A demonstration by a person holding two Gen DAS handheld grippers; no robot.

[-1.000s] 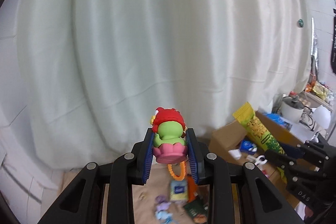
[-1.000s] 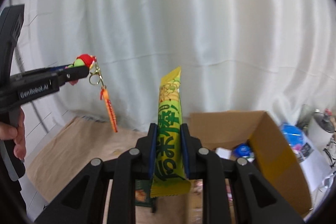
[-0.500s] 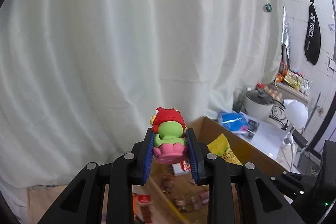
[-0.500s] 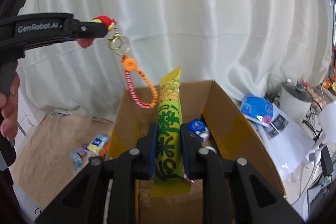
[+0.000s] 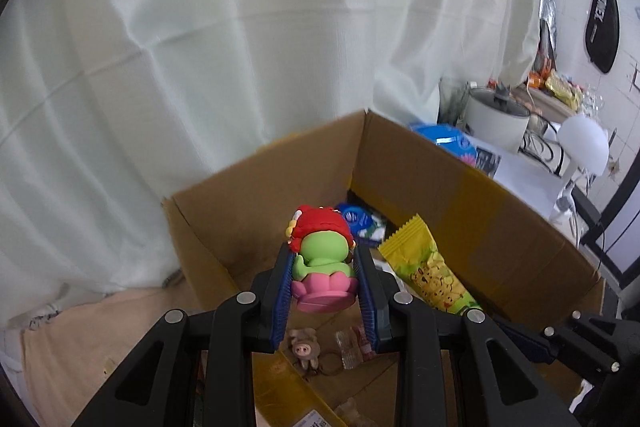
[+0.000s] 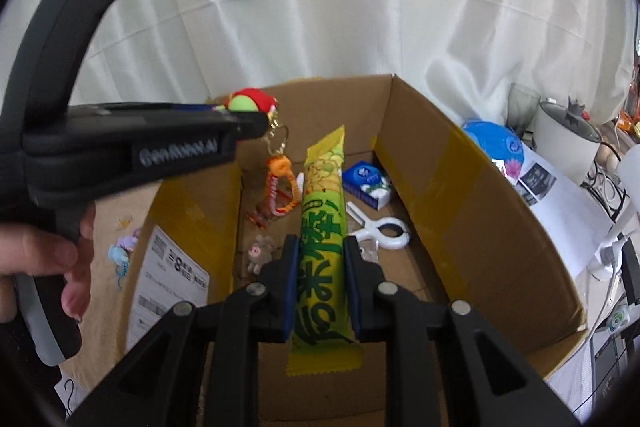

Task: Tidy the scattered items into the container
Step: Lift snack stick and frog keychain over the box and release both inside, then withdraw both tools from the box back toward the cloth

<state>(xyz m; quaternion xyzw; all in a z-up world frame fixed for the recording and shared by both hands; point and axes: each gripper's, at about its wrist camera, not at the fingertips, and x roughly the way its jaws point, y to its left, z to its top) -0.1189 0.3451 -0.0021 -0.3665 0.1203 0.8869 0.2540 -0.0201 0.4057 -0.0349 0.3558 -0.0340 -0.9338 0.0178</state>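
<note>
the cardboard box (image 6: 460,187) was taken as landmark, seen open-topped in front of a white curtain (image 5: 200,27). the left gripper (image 5: 323,291) was held above the box's left part, its blue pads clamped on a toy keychain figure (image 5: 320,255), green body, red cap, pink base. in the right wrist view the same figure (image 6: 250,101) was seen pinched at the tip of the left gripper (image 6: 256,121), with a gold ring and orange beaded strap (image 6: 280,187) hung below it inside the box opening. the right gripper (image 6: 320,279) was held over the box's near side, closed on a long yellow-green snack packet (image 6: 322,239), packet pointed toward the box's back wall. on the box floor a blue tissue pack (image 6: 368,183), a white clip (image 6: 386,231) and a small pig charm (image 6: 260,251) were seen. outside the box's left wall small toys (image 6: 122,255) were left on the tan mat (image 5: 80,339). a white rice cooker (image 6: 566,143) was seen to the right of the box.
</note>
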